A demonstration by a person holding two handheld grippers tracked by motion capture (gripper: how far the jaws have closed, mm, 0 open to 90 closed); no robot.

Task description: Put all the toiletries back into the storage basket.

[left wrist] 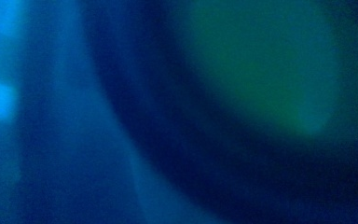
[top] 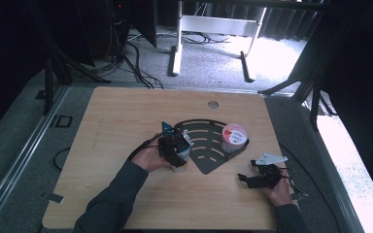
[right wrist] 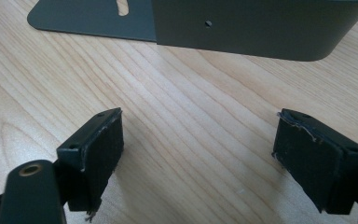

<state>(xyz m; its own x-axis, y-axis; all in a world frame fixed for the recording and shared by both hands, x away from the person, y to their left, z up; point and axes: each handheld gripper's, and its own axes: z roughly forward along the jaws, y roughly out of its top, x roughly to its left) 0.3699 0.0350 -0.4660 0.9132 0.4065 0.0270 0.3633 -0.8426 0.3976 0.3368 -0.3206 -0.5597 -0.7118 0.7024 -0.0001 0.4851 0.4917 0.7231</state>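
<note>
A white cup [top: 180,161] stands on the wooden table at the left edge of a black fan-shaped slotted tray [top: 207,164]. My left gripper [top: 176,148] reaches down over the cup with its jaws on either side of it, and they look closed on it. The left gripper view is a blue-green blur of something very close to the lens. A white tub with a red lid [top: 234,137] stands in the tray's right corner. My right gripper [top: 245,178] lies low on the table right of the tray; its jaws [right wrist: 198,135] stand open and hold nothing, facing the tray's wall [right wrist: 261,28].
The light wooden table [top: 126,121] has a round cable hole [top: 213,104] near its far edge. Beyond the table lie floor cables [top: 136,63] and the white legs of a desk [top: 176,53]. Dark curtains close in both sides.
</note>
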